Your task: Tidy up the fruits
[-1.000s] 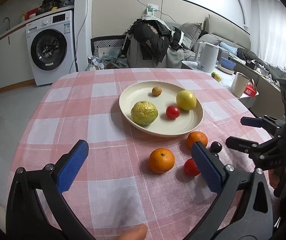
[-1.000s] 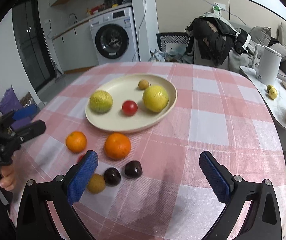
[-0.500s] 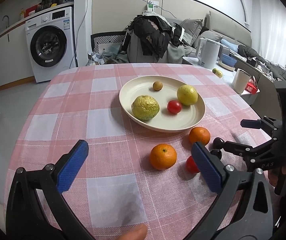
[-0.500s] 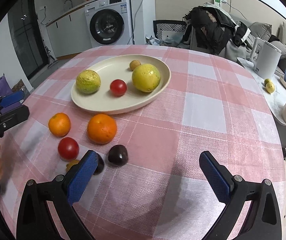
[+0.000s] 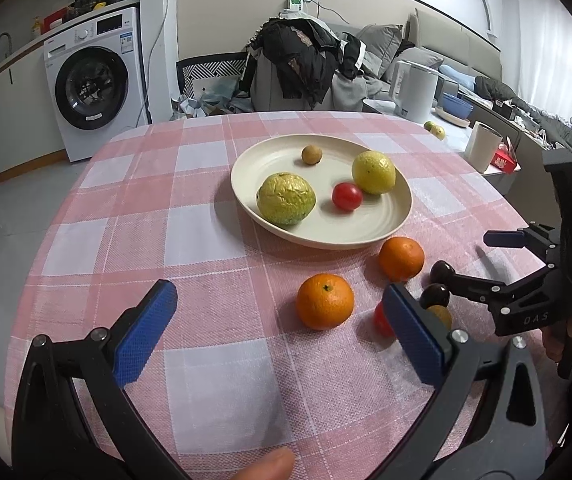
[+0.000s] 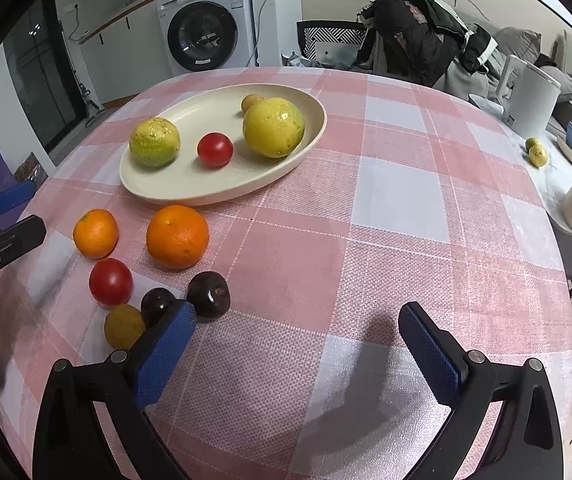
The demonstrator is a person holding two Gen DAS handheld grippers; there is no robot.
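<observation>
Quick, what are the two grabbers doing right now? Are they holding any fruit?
Left gripper: jaws open, holding nothing.
Right gripper: jaws open, holding nothing; a dark plum sits just beside its left finger.

Bright, even light, soft shadows, fisheye-warped edges

A pink-and-white checked cloth covers the bench. The plate is cream, holding a yellow-green fruit, a red tomato and a yellow citrus. At its 7 o'clock lie two oranges, a second red tomato and two dark purple plums.
</observation>
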